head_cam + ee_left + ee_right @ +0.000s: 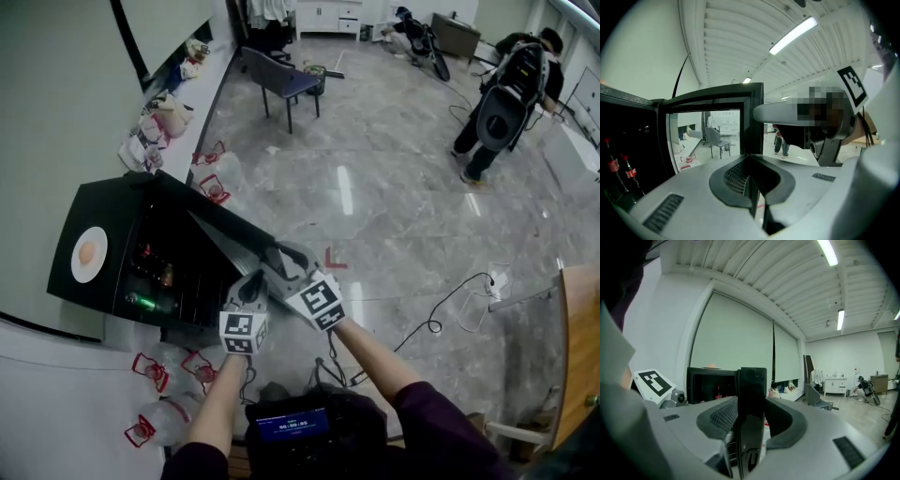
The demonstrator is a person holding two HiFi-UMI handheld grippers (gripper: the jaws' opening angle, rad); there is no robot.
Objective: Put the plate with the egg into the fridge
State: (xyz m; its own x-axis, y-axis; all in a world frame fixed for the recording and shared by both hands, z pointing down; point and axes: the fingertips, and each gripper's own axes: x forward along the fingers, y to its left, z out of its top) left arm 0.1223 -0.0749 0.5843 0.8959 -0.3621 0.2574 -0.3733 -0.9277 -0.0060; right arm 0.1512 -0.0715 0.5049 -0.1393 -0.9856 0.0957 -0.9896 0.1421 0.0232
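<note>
The fridge door (230,239) is clamped by its edge in the right gripper's (286,258) jaws, seemingly to hold it open, while the left gripper's (248,286) jaws are pressed together and the plate (79,270) with the egg (87,252) is seen atop the fridge (112,211).

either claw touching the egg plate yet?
Apart. Head view: the plate with the egg sits on the fridge top; left claw and right claw are at the open door, well clear of it.

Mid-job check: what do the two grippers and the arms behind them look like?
The left gripper and right gripper are pale grey moulded shells with dark grey ribbed pads. Each carries a white cube printed with black square markers. The person wears dark maroon sleeves.
</note>
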